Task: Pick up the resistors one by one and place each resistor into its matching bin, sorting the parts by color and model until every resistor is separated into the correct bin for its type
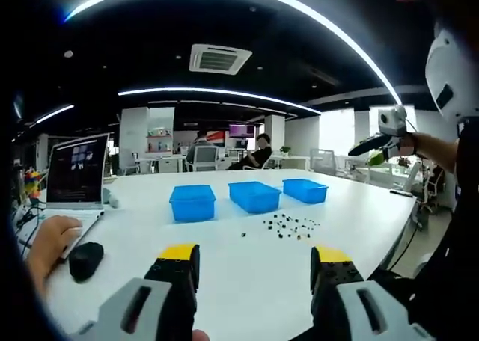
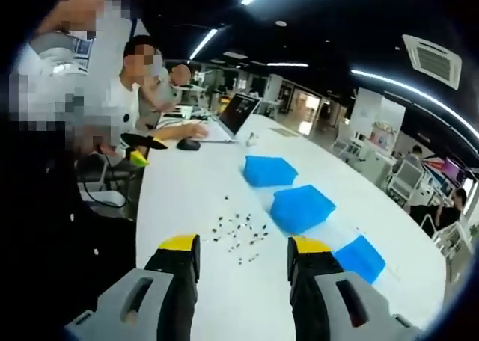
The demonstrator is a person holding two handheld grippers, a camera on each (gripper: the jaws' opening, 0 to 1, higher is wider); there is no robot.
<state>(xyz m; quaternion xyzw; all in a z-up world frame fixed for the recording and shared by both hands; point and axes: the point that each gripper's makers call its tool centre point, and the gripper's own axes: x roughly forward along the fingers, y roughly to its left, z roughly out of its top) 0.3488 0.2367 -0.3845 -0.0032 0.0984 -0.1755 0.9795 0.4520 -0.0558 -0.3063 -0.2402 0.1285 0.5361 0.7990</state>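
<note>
Both grippers, left [image 1: 254, 266] & right [image 2: 243, 255], wide, empty; resistors [image 1: 288, 226] scattered just before blue bins [image 1: 254, 196] (colours probably unreadable); risk: mis-sorting, parts tiny.

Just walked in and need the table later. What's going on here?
A sorting job, not yet started. A person holds the left hand-held gripper and the right hand-held gripper, both open and empty, above the white table. The loose resistors lie scattered beside three blue bins.
</note>
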